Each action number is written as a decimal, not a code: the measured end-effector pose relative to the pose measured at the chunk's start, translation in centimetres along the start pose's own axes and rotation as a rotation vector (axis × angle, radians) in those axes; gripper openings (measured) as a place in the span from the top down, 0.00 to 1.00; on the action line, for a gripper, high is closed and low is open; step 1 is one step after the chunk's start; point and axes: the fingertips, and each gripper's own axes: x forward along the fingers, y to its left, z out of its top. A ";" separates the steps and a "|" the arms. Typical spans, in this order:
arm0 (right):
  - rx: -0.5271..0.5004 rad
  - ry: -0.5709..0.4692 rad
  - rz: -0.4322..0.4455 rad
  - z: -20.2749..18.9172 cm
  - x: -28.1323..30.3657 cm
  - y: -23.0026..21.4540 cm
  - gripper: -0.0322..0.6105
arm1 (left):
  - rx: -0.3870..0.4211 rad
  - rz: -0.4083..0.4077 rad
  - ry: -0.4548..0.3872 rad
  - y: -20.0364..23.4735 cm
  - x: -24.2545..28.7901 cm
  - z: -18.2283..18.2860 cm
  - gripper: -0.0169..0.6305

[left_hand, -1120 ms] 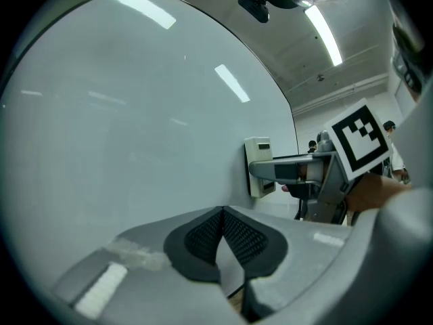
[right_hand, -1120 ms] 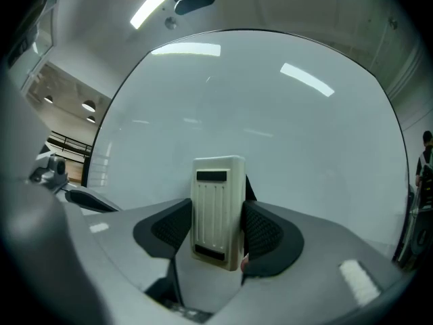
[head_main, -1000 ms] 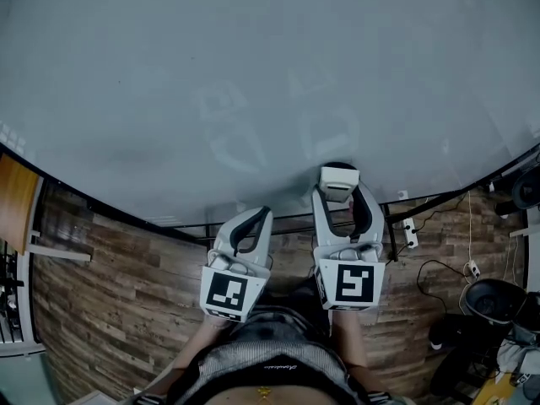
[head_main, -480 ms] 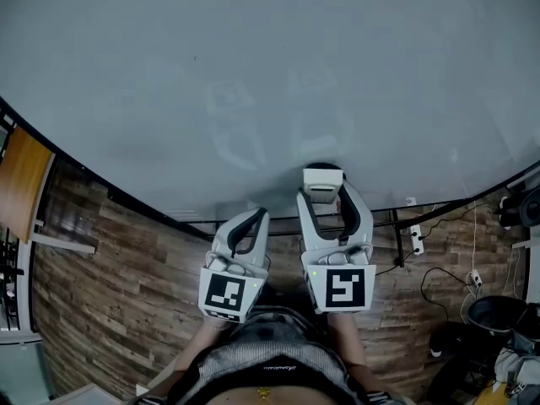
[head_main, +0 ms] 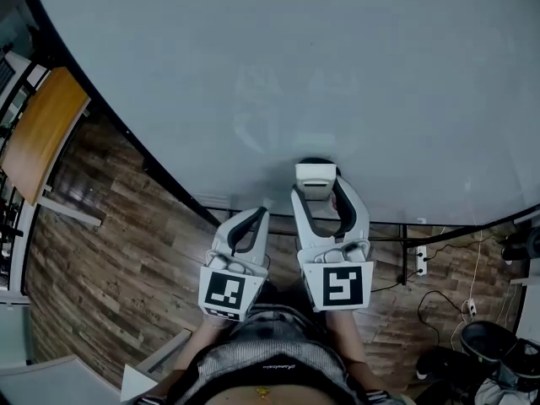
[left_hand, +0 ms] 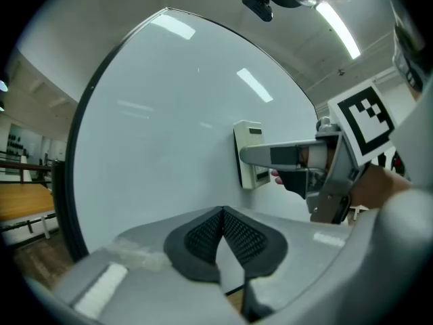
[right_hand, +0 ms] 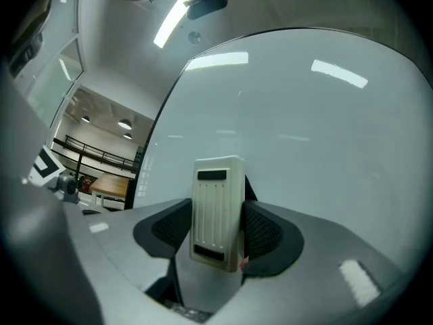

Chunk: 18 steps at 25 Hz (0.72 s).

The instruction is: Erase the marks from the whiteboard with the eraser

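- Whiteboard [head_main: 278, 74] fills most of the head view: pale grey, dark-framed, with ceiling lights reflected in it.
- Right gripper [head_main: 320, 194] is up at the board, near its lower edge. Its jaws are clamped on the eraser [head_main: 318, 178], one pad on each long side.
- In the right gripper view, the eraser [right_hand: 216, 212] is a cream block with a ribbed back and a dark slot at each end. It stands upright between the dark mesh pads [right_hand: 169, 230].
- In the left gripper view, the eraser [left_hand: 247, 154] lies flat against the whiteboard [left_hand: 162, 127], wiping face to the surface.
- Left gripper [head_main: 251, 218] sits lower and just to the left of the right one, off the board. Its jaws are closed tip to tip with nothing between them, and the pads [left_hand: 203, 235] meet in a point.
- Faint pale shapes show on the board above the eraser. I cannot tell whether they are residue or reflection.
- Marker cubes [head_main: 335, 285] face up at the camera on both grippers.
- Below the board is a wood-plank floor [head_main: 110, 260]. A wooden tabletop [head_main: 42, 133] sits far left, and a power strip [head_main: 420, 258] with cables is at the right.
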 end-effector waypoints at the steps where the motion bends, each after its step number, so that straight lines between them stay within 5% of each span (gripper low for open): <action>1: -0.002 -0.008 0.010 0.2 0.0 0.1 0.57 | -0.004 0.016 0.001 0.2 -0.3 -0.1 0.97; 11: -0.030 -0.067 0.130 2.8 2.8 5.8 0.57 | -0.083 0.159 -0.002 4.9 -4.8 -0.4 0.97; 18: -0.076 -0.107 0.109 3.8 3.5 6.8 0.57 | -0.037 0.187 0.008 6.9 -6.1 -0.8 0.97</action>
